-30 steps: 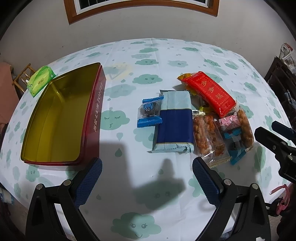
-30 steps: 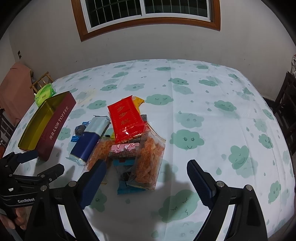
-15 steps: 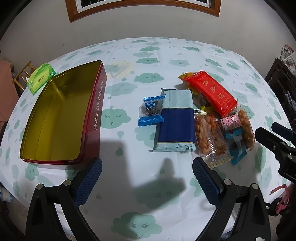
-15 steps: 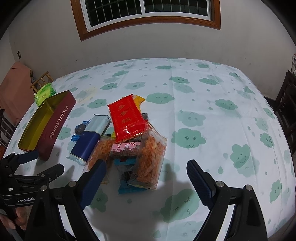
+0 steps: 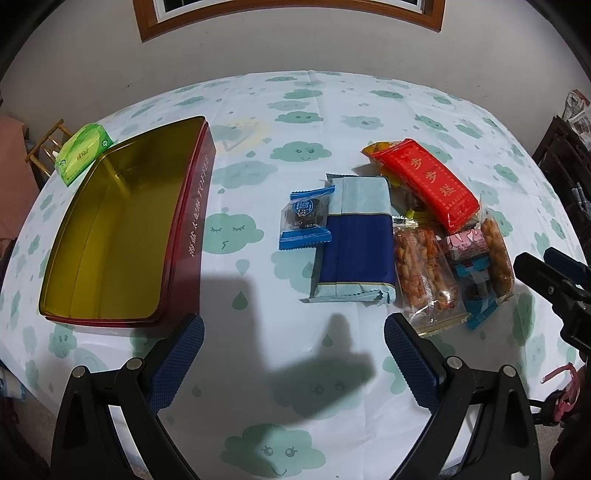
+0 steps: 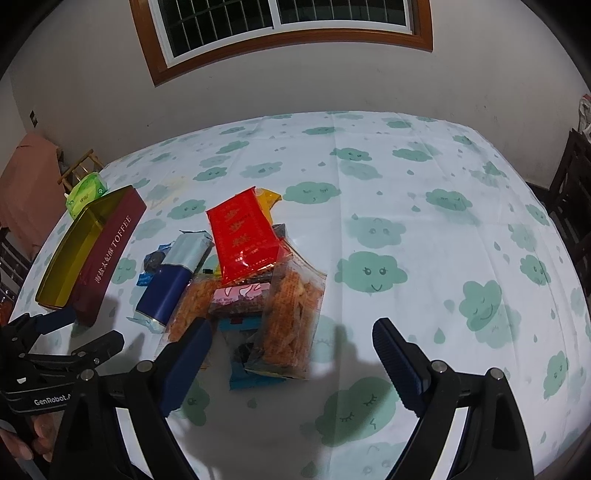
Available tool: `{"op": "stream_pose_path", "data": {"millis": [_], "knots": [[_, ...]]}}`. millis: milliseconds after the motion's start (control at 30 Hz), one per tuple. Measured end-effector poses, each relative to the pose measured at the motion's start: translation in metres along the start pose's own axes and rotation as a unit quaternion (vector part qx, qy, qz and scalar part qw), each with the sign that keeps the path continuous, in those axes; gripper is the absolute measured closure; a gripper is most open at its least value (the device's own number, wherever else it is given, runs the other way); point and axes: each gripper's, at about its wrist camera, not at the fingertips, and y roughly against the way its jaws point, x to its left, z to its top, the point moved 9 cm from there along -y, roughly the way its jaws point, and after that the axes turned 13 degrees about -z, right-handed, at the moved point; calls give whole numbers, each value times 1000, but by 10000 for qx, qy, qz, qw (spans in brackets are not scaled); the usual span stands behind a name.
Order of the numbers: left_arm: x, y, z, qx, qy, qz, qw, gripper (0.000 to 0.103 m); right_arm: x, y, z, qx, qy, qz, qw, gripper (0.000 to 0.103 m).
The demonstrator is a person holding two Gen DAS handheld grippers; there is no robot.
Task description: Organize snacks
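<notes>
Cloud-printed cloth covers the table beneath a barred window, whose upper part is cut off by the frame. An open red toffee tin, gold inside and holding nothing, sits at the left, a green tissue pack just beyond its far corner. To its right lies a loose pile of snacks: a small blue-ended sweet touching a blue-and-silver packet, two clear packs of orange crackers and a red packet on top, partly hiding a yellow wrapper and a pink one; the print on these is too small to read. The left gripper hangs released above bare cloth near the tin. The right gripper is also spread wide, empty, its left finger covering part of the crackers. A hand at the frame's edge grips the left tool's handle.
</notes>
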Motion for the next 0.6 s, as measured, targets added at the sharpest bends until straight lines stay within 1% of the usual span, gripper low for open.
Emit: {"op": "stream_pose_path", "data": {"millis": [200,233,333,400,467,533,567,600], "knots": [[3,-2,2,19,41,30,10000,6,-2,-3,0,24,-26,5,10000,13],[4,-2,1,27,48,28,10000,6,-2,-2,0,16,-28,-21,10000,14],[4,-3,3,47,50,26,10000,6,-4,-6,0,83,-81,39,9999,24],[4,-3,3,50,48,33,10000,6,-5,-11,0,141,-134,84,9998,25],[5,-4,3,54,44,37,10000,6,-6,-16,1,143,-125,46,9998,29],[6,-5,4,71,48,52,9999,6,-5,-22,0,225,-163,106,9996,43],[6,-6,4,76,55,48,9999,6,-5,-25,0,271,-194,151,9993,45],[6,-7,5,82,60,46,9999,6,-5,-29,-1,321,-232,182,9991,45]]}}
